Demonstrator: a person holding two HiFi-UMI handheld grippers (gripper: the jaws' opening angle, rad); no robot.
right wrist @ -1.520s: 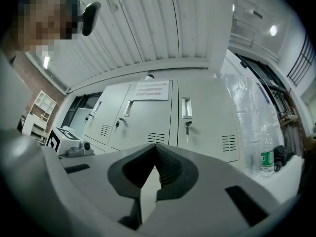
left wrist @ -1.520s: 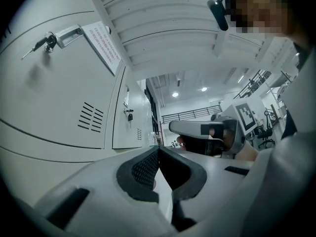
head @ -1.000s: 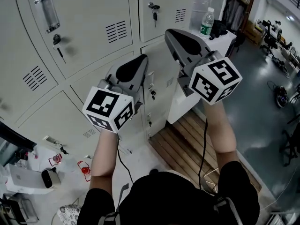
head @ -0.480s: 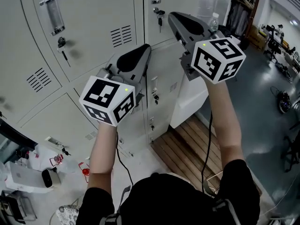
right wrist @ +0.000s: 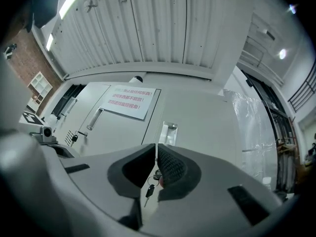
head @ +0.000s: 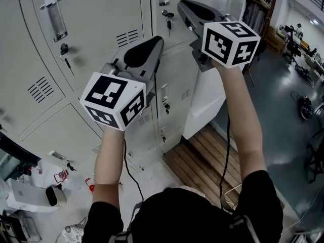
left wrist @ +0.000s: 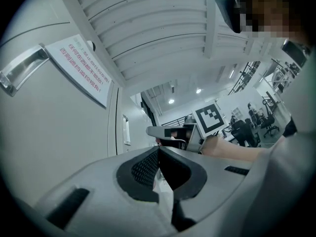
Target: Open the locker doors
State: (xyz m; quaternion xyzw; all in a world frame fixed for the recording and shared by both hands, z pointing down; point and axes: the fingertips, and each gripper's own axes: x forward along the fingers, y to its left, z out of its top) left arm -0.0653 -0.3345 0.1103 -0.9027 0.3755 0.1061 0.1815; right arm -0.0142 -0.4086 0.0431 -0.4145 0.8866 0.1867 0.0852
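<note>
Both my grippers have risen and pushed closer to the lockers over the last second, and the right gripper (head: 183, 5) has climbed until its tips are level with the lock of the upper middle locker door (head: 163, 34). Its jaws are pressed together with nothing between them. In the right gripper view, a bunch of keys (right wrist: 148, 187) hangs straight down from that lock, seen through the hollow just below the closed jaw tips, so the lock lies ahead of me and slightly low. The door's recessed handle (right wrist: 168, 132) sits just above the tips, and its long axis runs up and down. In the head view, the same keys (head: 167, 15) are just left of the right gripper and near it, but not touching. The left gripper (head: 158, 40) is lower and to the left, also closed on nothing, and points toward the seam between doors. My right hand is therefore clearly the nearer one to this lock and handle, and I judge it should make the next move. Its jaws would first have to part to take either the key or the handle. Every locker door I can see ahead is shut, including the one with the notice (head: 96, 14), so I cannot tell what is inside any of them.
</note>
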